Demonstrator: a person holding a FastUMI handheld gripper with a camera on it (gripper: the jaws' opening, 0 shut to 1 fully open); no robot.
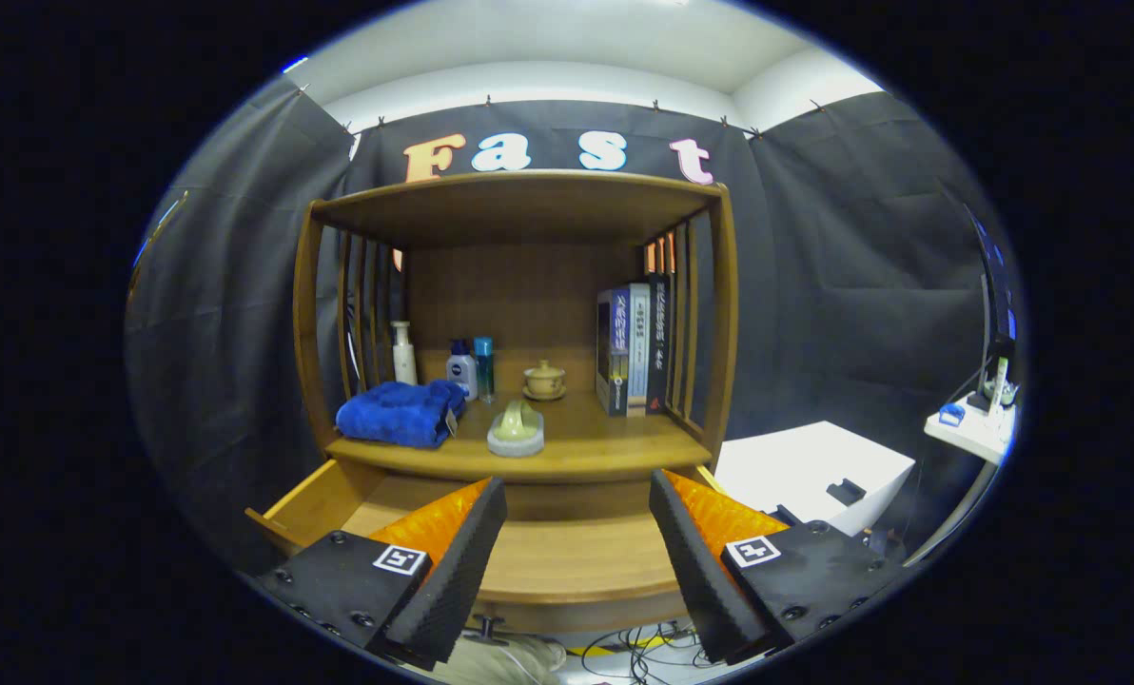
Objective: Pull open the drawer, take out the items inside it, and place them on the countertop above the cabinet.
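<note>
The wooden cabinet's drawer (567, 561) stands pulled out below the countertop (605, 447), its bare wooden floor showing between and behind my fingers. My gripper (576, 518) is open above the drawer with nothing between its fingers. On the countertop, a folded blue towel (398, 412) lies at the left. Beside it, near the front edge, rests a pale green item on a grey round base (516, 430).
At the back of the countertop stand a white pump bottle (402, 352), two small bottles (472, 368), a lidded ceramic cup on a saucer (544, 380) and upright books (634, 347). A white box (810, 471) sits right of the cabinet. Cables (624, 647) lie on the floor below the drawer.
</note>
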